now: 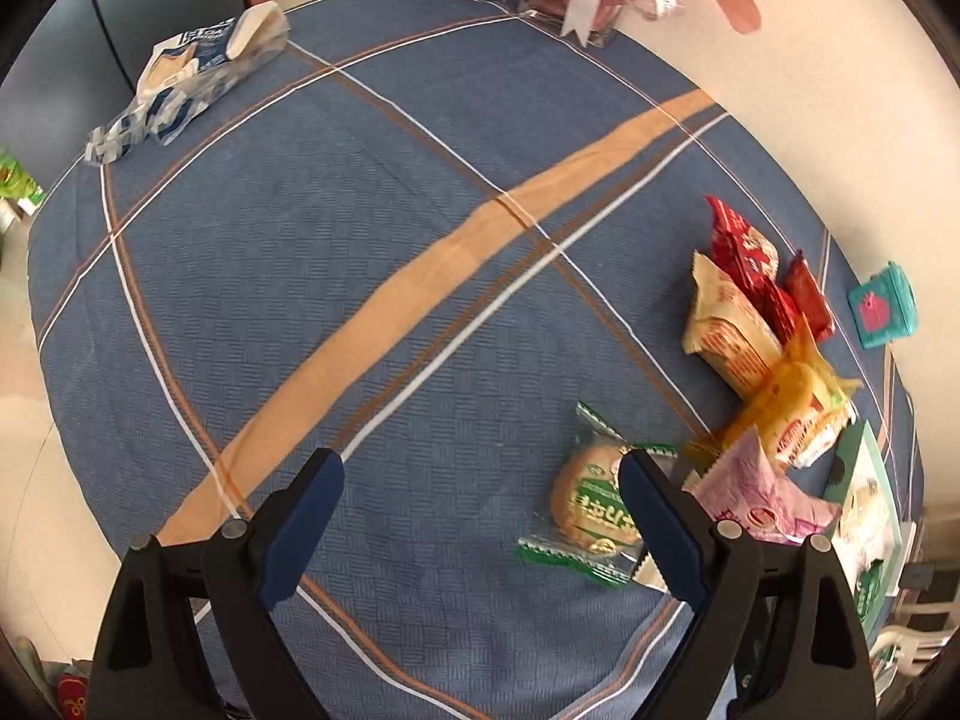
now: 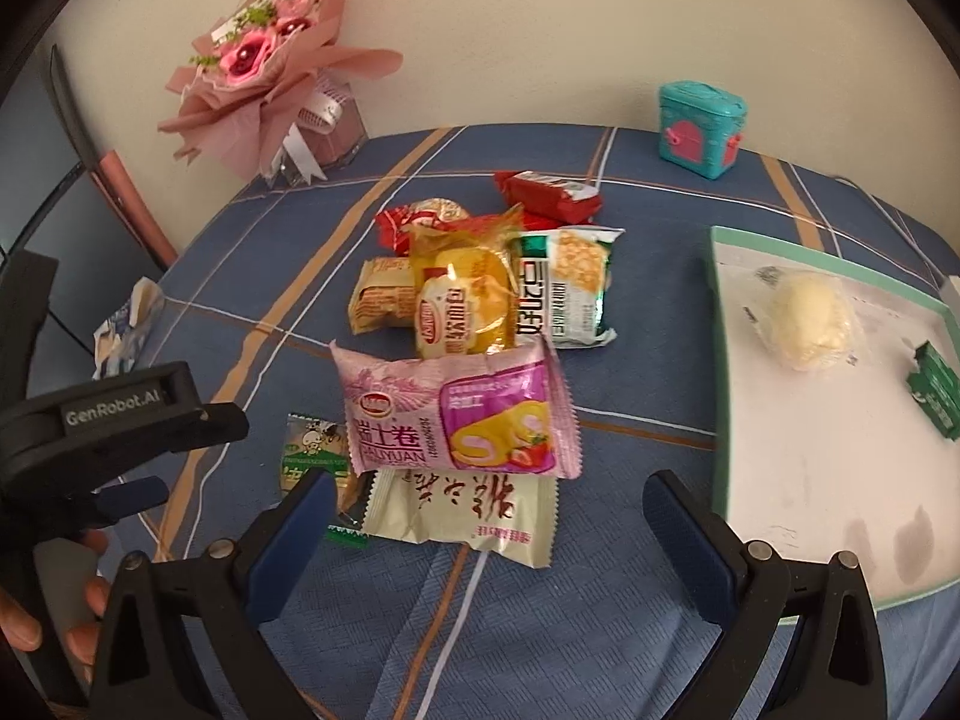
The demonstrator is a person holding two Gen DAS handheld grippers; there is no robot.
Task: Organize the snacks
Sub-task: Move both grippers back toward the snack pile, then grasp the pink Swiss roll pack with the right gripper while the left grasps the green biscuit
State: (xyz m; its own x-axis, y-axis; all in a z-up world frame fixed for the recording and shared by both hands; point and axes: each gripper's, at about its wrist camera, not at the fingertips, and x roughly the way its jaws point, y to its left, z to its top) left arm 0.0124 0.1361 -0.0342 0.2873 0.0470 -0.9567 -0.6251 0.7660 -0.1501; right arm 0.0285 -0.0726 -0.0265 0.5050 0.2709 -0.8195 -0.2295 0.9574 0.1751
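Broadly: blue checked tablecloth [image 2: 600, 630] with tan and white stripes across the whole table. On its right side, flat white tray with pale green rim [image 2: 720, 360], carrying a clear-wrapped pale round bun [image 2: 807, 321] and a small dark green packet [image 2: 936, 399] at its right edge. At the back by the wall, pink paper-wrapped bouquet [image 2: 264, 78] and small teal toy box with pink door [image 2: 701, 127]. Far left, crumpled blue-and-white wrapper [image 1: 192, 72], well apart from the rest. Left of the tray, a loose heap of snacks: pink-purple Swiss roll packet [image 2: 450, 414] lying over a cream packet with brown script [image 2: 462, 510]; behind them yellow cake packet [image 2: 465, 294], green-and-white cracker packet [image 2: 564, 288], red wrapped bars [image 2: 549, 195]. Left gripper [image 1: 480, 516] spread wide, empty, right finger just over the green-edged clear packet with a round biscuit [image 1: 591, 513]. Right gripper [image 2: 486, 531] likewise wide apart, holding nothing, cream packet between its tips, untouched.
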